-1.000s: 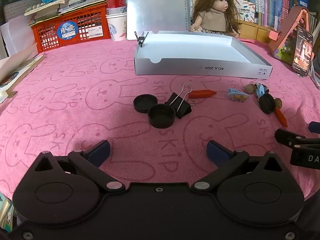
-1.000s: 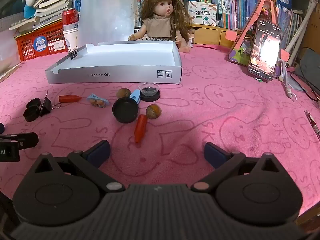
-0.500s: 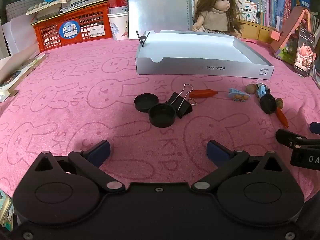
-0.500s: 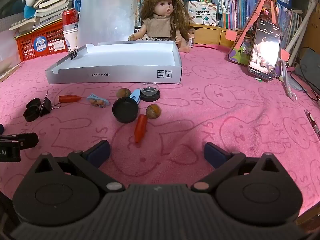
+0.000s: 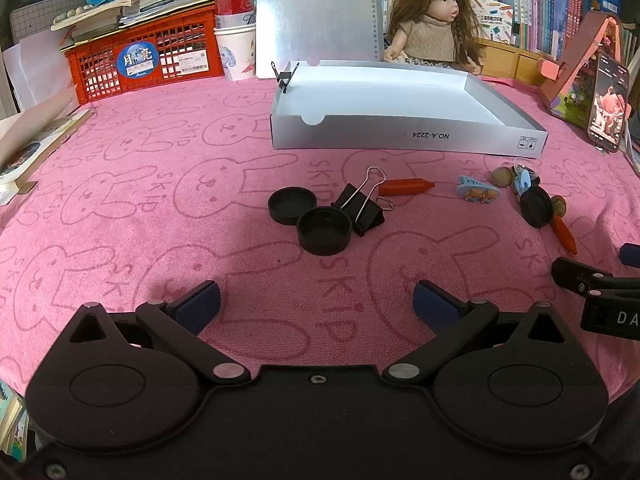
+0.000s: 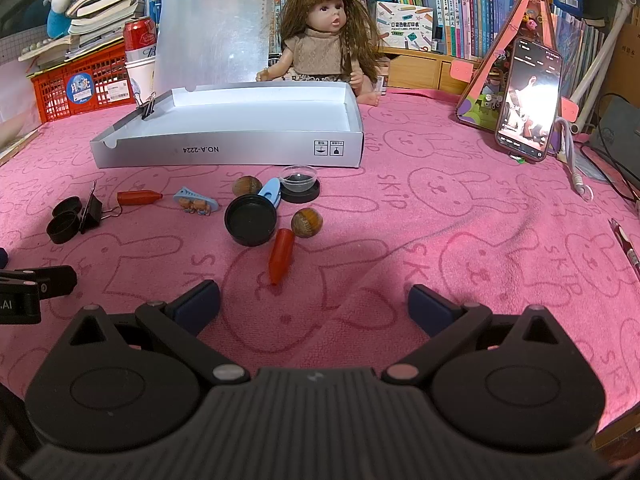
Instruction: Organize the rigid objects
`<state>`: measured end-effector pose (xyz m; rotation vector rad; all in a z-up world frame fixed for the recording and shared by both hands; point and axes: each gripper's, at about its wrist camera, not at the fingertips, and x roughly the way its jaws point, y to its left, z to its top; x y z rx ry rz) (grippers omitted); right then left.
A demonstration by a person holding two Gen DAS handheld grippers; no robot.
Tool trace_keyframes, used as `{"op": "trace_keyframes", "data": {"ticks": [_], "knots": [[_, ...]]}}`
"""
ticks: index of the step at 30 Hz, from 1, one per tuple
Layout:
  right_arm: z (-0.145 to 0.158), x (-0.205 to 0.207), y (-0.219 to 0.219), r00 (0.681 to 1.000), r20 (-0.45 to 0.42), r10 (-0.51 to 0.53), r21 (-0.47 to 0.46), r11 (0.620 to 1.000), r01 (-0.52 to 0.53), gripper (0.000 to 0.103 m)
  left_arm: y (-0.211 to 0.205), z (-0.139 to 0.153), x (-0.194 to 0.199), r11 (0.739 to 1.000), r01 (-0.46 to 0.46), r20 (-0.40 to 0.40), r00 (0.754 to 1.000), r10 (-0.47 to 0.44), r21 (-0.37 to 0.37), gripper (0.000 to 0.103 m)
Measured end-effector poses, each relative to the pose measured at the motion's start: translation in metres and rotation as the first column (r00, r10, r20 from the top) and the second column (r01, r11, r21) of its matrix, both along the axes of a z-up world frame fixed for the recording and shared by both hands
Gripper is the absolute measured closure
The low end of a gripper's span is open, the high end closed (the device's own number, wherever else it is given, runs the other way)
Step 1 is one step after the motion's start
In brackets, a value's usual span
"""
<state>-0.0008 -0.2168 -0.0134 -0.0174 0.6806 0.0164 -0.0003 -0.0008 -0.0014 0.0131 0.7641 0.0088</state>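
Pink bunny cloth [image 5: 120, 184] covers the table, with the empty box [image 6: 240, 152] toward its back edge, open side up for loading. Caps [image 5: 324, 230], clip [image 5: 360, 208] and crayons [image 6: 280, 256] lie loose before it. Left gripper [image 5: 316, 298] and right gripper [image 6: 314, 300] both hover spread wide, holding nothing.

left gripper [image 5: 316, 300]: black body, two round housings, silver pivot pins, blue pads [image 5: 198, 304]
right gripper [image 6: 314, 300]: black ribbed centre, silver pins, blue pads [image 6: 430, 308]; white letters "DA" at its 3 o'clock edge in left view
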Motion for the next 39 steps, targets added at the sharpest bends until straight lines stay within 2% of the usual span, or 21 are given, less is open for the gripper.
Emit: {"op": "trace_keyframes", "data": {"ticks": [39], "knots": [[0.0001, -0.0002, 0.0001, 1.0, 0.001, -0.005, 0.001, 1.0, 0.005, 0.0, -0.0014, 0.0027, 0.0, 1.0, 0.007, -0.008, 1.0, -0.007, 0.008, 0.0]]}}
